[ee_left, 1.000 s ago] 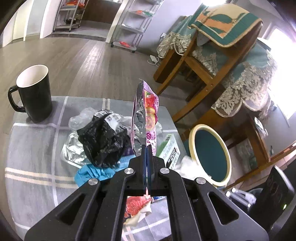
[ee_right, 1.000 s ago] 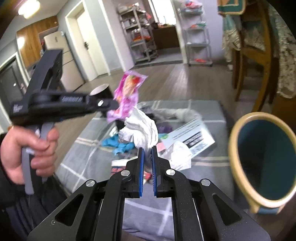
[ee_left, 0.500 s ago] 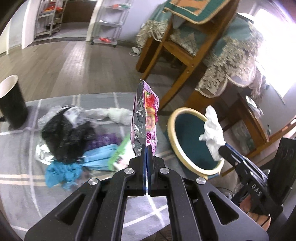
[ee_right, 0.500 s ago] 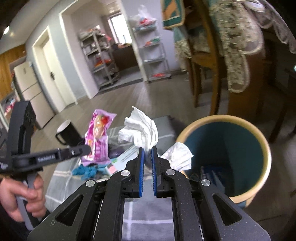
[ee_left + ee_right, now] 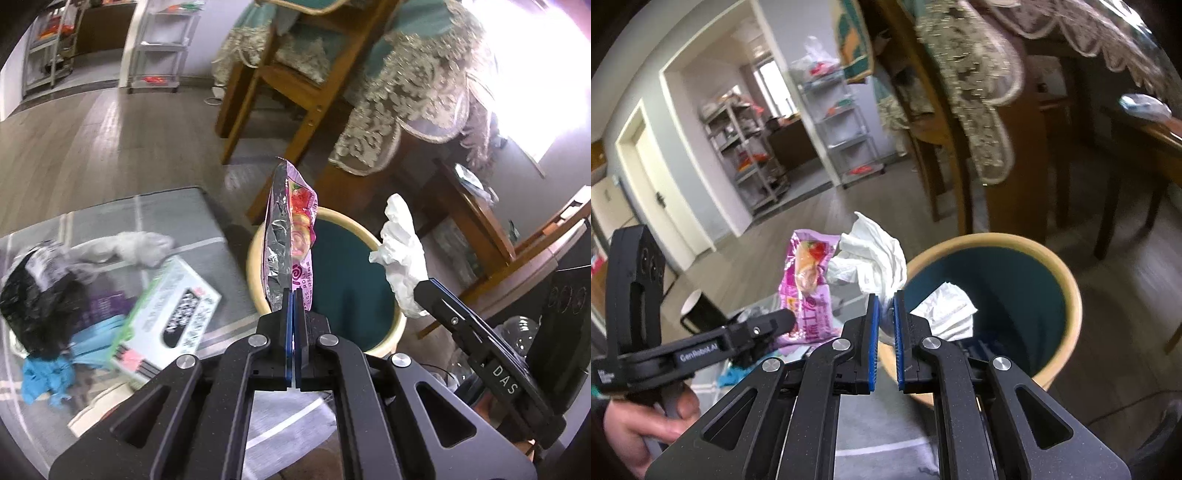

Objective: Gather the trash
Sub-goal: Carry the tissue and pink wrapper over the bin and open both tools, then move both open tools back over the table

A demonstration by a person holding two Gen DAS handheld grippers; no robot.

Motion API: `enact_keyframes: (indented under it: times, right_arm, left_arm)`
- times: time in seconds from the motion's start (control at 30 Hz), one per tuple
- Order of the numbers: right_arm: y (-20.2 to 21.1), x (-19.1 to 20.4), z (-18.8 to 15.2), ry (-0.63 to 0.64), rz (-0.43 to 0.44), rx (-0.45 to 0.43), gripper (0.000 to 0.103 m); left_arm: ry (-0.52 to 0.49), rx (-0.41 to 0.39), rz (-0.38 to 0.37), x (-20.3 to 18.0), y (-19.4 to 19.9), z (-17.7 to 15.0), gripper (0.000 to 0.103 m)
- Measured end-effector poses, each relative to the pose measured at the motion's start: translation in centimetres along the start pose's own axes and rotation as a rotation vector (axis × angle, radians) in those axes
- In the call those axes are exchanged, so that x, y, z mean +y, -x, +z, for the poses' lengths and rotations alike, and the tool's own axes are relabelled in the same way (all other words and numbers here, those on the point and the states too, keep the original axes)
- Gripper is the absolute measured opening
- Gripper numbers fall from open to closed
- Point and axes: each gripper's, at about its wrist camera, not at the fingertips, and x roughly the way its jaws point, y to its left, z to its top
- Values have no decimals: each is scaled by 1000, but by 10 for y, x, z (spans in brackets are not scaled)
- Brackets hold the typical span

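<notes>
Swinging right since before, your left gripper (image 5: 294, 317) is pinching the upright snack wrapper (image 5: 291, 236) over the bin (image 5: 258, 254); your right gripper (image 5: 884, 317) is clamping the tissue (image 5: 875, 254).

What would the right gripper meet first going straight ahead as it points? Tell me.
Apart from the white tissue clamped in the right gripper, probably the near rim of the teal bin, or its open mouth; depth is unclear.

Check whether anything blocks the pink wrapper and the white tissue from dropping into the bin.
Nothing visible does. The pink wrapper in the left gripper and white tissue in the right gripper hang beside the open bin.
</notes>
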Motion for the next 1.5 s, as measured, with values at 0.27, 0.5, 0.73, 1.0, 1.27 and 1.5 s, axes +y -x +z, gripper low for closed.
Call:
enact_keyframes:
  times: [0.27,0.5,0.73,1.0,1.27,1.5]
  right_arm:
    - [-5,-31,0,-119,-66,5,9]
    - [-24,-59,-7,-247,-79,49,9]
    - [-47,-65,-14,-262,-115,107,9]
    - [-53,-68,-17,-274,-139,120,31]
    - [-50,-54,-17,-207,-141,94,49]
    - [-48,-31,-16,-108,-130,74,59]
  left_arm:
    - [-26,49,-25,-26,-38,1,0]
    - [-38,112,-17,-33,-76,0,0]
    - [-46,147,2,-33,-94,-4,0]
    - [-34,124,22,-19,-80,-3,20]
    - [11,58,43,8,-44,0,43]
    - [8,-3,94,32,-5,-4,56]
